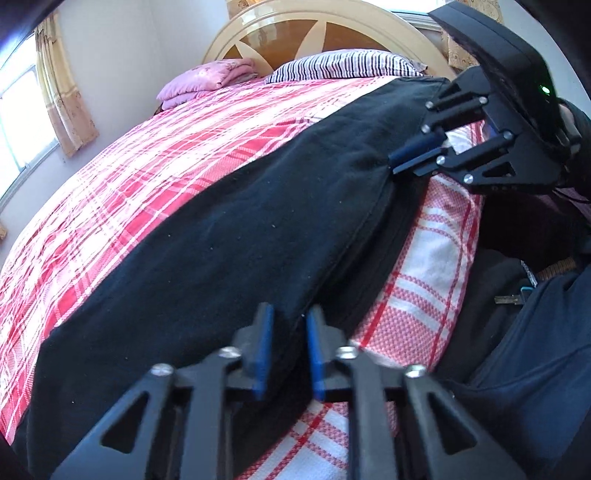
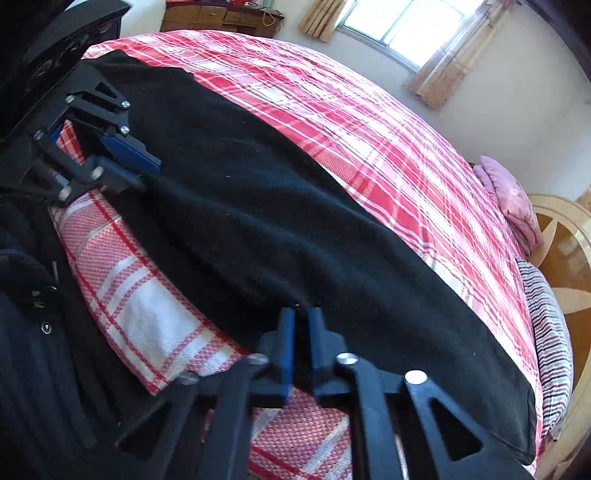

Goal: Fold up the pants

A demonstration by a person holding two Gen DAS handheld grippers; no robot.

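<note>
Black pants (image 1: 229,229) lie stretched along the near side of a bed with a red and white plaid cover (image 1: 147,162). My left gripper (image 1: 290,332) is shut on the near edge of the pants at one end. My right gripper (image 2: 301,332) is shut on the same edge further along; it also shows in the left wrist view (image 1: 397,162). The left gripper shows in the right wrist view (image 2: 147,173). The pants (image 2: 258,221) hang taut between the two grips, slightly lifted off the cover (image 2: 369,147).
A striped pillow (image 1: 343,64) and a folded pink blanket (image 1: 207,79) lie at the wooden headboard (image 1: 314,33). The person in dark clothes (image 1: 517,332) stands against the bed's near edge. A window with curtains (image 2: 406,22) is on the far wall.
</note>
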